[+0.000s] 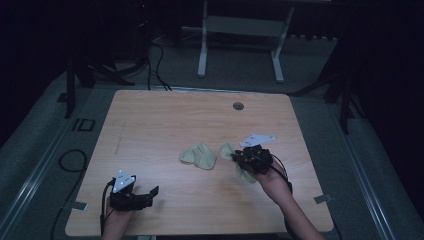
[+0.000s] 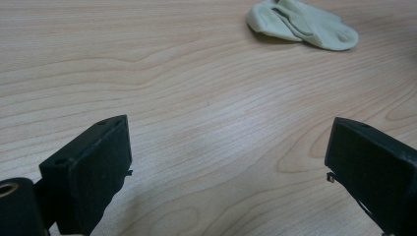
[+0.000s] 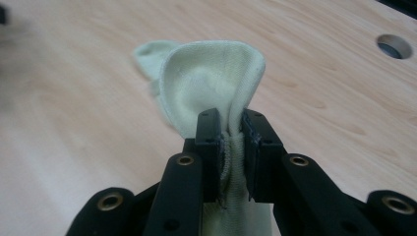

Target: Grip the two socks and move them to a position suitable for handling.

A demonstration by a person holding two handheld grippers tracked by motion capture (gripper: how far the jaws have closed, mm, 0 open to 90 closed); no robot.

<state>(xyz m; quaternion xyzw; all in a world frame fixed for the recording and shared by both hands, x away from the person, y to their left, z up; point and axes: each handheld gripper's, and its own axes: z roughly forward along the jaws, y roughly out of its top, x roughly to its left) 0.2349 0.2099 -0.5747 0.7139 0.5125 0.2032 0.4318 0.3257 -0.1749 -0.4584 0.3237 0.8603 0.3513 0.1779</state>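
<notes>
Right gripper point(image 1: 235, 159) has a sock point(image 3: 211, 83) pinched between its fingers point(image 3: 209, 132). In the right gripper view the pale green fabric is squeezed tight in the narrow gap btw the two black pads, bunched and wrinkled where they press it. Above the tips it fans out into a rounded cup shape, and more of it hangs down below them, toward the camera. From the high view the sock looks lifted off the table point(image 1: 150, 125) on the right side, cloth sticking out on both sides of the gripper; can't tell if the low end touches the wood.

2nd sock point(image 1: 199, 155) lies flat-ish and crumpled near the table's middle, just left of the held one but apart from it, nothing touching it. It also sits at the top of the left gripper view.

Left gripper point(image 1: 156, 191) is down at the near left corner, well apart from both socks, fingers point(image 2: 93, 167) spread wide w/ only bare wood btw them.

There's a round hole point(image 1: 238, 106) in the tabletop near the far edge.
</notes>
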